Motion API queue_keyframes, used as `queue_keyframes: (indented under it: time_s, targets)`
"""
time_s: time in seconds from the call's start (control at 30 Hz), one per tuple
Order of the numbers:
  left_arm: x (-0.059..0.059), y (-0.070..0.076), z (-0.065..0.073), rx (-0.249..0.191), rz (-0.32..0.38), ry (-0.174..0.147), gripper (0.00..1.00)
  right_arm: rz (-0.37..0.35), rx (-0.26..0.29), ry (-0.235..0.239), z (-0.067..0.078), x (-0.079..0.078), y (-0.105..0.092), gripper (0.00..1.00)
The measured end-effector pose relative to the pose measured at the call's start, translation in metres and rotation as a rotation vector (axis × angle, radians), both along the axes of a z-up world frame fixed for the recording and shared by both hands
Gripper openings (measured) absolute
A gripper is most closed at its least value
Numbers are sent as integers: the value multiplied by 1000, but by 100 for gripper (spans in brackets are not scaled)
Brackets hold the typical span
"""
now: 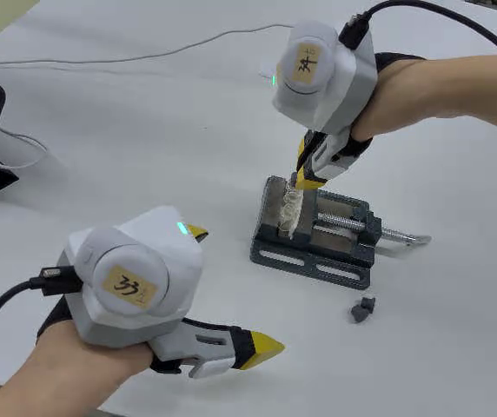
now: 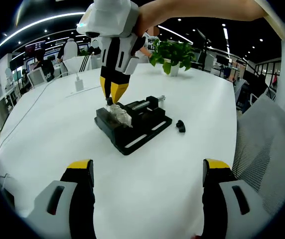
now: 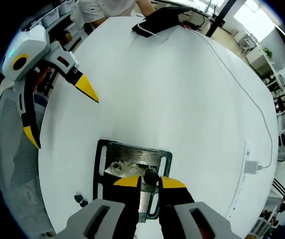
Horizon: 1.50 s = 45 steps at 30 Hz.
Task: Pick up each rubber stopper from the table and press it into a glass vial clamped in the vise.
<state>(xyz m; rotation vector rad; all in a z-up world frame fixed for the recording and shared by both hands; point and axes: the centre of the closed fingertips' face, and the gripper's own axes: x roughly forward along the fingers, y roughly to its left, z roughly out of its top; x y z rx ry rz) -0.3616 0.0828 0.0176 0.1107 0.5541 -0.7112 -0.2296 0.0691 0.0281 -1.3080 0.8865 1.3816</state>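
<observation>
**Stopper poised over the clamped vials**

The right gripper [image 3: 150, 182] pinches a dark rubber stopper [image 3: 151, 176] in narrow fingers, pointing down at the glass vials [image 1: 292, 208]. The vise [image 1: 318, 254] grips these steady, apparently for pressing. Their contents cannot be made out. The left gripper [image 1: 231, 291] hovers aside, fingers wide and empty. Spare stoppers [image 1: 362, 308] lie on the tabletop [image 1: 144, 130] beside the vise.

The right gripper [image 1: 307, 180] points steeply down with the wrist bent above it and the forearm [image 1: 466, 91] reaching in from the right, its yellow-tipped jaws drawn close on a small dark rubber stopper [image 3: 151, 177]. The left gripper [image 1: 229, 289] lies nearly level, well apart from the right one, jaws spread wide, held from behind by the left hand [image 1: 83, 356]
</observation>
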Motion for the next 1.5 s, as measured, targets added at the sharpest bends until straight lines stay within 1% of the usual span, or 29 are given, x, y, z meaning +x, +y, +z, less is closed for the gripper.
queue_keyframes:
  time_s: [0.13,0.17,0.27,0.37,0.43,0.5,0.6,0.7,0.77,0.87,0.9,1.03,1.23,1.5]
  targets:
    - [0,0,0,0,-1,0,89,-4,8,4,1,-2,0,10]
    - [0,0,0,0,-1,1,89,-4,9,5,0,-1,0,11]
    - [0,0,0,0,-1,1,89,0,14,3,0,1,1,15]
    - [0,1,0,0,1,1,89,1,19,17,3,2,0,20]
    - [1,2,1,-2,3,-1,89,-3,32,22,8,2,-1,19]
    - [1,3,1,-2,3,-2,89,-17,53,60,11,0,-1,19]
    - [3,5,2,2,3,-2,89,-51,80,92,17,2,0,17]
    - [4,5,2,4,3,-2,89,-65,99,129,20,1,-2,15]
    - [4,5,2,4,-1,-2,89,-76,107,134,20,4,-3,13]
    - [4,5,2,8,-5,1,89,-88,113,143,19,6,-4,7]
    - [4,5,1,8,-4,2,89,-92,117,150,18,8,-4,7]
    - [4,5,1,9,-4,4,88,-95,123,165,16,6,-2,6]
    - [3,6,-3,9,-2,15,88,-89,127,171,13,7,1,3]
    - [2,5,-5,8,-3,25,88,-95,132,179,11,6,1,1]
